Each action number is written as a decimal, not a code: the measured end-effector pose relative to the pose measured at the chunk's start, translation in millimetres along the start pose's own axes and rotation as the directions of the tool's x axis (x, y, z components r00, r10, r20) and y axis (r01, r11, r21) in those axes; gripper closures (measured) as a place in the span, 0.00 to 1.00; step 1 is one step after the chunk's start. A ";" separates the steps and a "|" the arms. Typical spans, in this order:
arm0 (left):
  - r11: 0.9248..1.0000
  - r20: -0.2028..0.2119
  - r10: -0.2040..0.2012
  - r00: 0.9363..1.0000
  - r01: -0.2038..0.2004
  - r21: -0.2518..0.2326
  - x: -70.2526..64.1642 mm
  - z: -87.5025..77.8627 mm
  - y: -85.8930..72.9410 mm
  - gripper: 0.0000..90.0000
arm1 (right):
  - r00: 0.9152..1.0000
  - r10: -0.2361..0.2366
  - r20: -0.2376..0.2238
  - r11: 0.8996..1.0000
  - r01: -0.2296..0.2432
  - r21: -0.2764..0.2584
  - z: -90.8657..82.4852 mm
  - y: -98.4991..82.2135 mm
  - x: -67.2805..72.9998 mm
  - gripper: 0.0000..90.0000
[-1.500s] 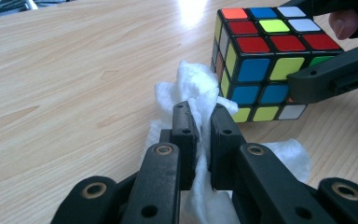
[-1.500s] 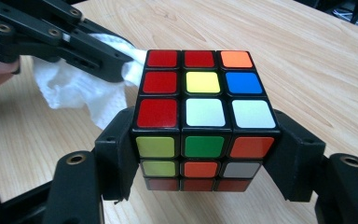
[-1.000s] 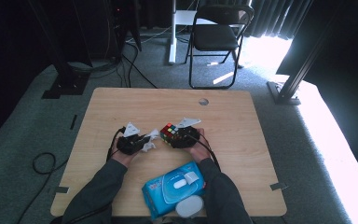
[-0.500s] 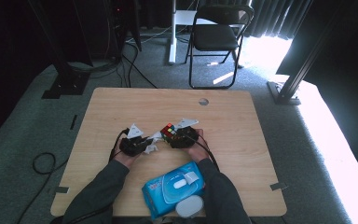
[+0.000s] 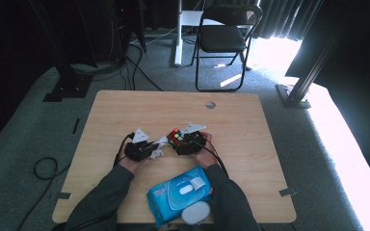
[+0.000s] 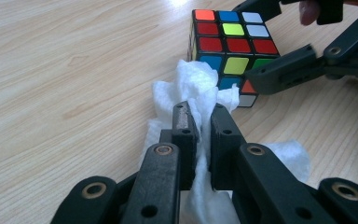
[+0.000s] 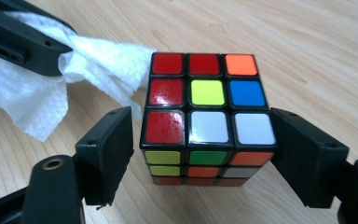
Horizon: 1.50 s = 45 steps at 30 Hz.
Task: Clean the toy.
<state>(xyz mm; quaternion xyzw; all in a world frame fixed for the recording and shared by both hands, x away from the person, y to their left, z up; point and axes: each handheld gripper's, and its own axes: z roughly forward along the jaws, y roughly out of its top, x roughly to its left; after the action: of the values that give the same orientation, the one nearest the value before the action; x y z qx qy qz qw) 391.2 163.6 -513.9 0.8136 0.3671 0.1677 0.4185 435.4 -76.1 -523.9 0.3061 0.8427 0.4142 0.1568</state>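
Wiping cube (image 7: pixel 208 116) with wipe (image 6: pixel 200 86), mid-table nearer the front edge; left gripper (image 6: pixel 199 114) clamping the wipe against the cube's side, right gripper (image 7: pixel 200 154) jaws just widening, straddling the cube with a visible gap on the left pad, right pad contact hard to tell. Probably re-gripping next: needing to close squarely on opposite faces before turning a fresh face to the wipe. Cube's underside and far faces hidden, wet sheen showing on red stickers.

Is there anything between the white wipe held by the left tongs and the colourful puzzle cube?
Nothing visible. The left tongs are shut on the crumpled white wipe, whose free end already lies against the multicoloured puzzle cube. The right tongs flank the cube's sides, their jaws having just opened, with a gap at one jaw.
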 end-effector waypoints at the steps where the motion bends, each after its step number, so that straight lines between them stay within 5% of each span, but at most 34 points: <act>1: 1.000 0.001 0.000 1.000 0.000 0.000 0.1 0.2 -0.2 0.93 | 1.000 0.002 0.001 1.000 -0.002 -0.009 -1.6 0.2 -0.4 0.27; 7: 1.000 0.001 0.003 1.000 -0.003 0.003 -0.7 1.6 -1.0 0.93 | 1.000 0.006 0.001 0.996 -0.006 -0.090 -16.1 6.4 -3.7 0.27; 11: 1.000 0.002 0.001 1.000 -0.001 0.003 -1.1 1.9 -1.1 0.93 | 0.998 0.046 0.030 0.989 -0.041 -0.142 -24.0 13.8 -10.7 0.45; 17: 1.000 0.003 0.001 1.000 -0.001 0.004 -0.4 1.4 -1.1 0.93 | 0.991 0.082 0.105 0.991 -0.069 -0.115 -19.2 13.0 -16.0 0.54; 25: 1.000 0.005 -0.002 1.000 0.002 0.005 -1.3 2.7 -1.9 0.93 | 0.987 0.065 0.147 0.995 -0.054 -0.079 -14.1 13.3 -14.6 0.50; 39: 1.000 0.006 -0.002 1.000 0.002 0.003 -1.1 2.3 -1.6 0.93 | 0.979 0.079 0.188 0.995 -0.067 -0.067 -13.5 16.5 -19.9 0.47; 45: 1.000 0.009 0.000 1.000 0.000 0.005 -2.3 3.2 -1.6 0.93 | 0.982 0.082 0.168 0.995 -0.072 -0.066 -14.2 15.2 -20.8 0.45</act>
<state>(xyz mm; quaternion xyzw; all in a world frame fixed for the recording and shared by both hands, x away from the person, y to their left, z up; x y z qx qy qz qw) 390.8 160.7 -516.9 0.8154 0.3655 0.1630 0.4182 449.9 -90.9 -502.9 0.3678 0.8010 0.4173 0.2213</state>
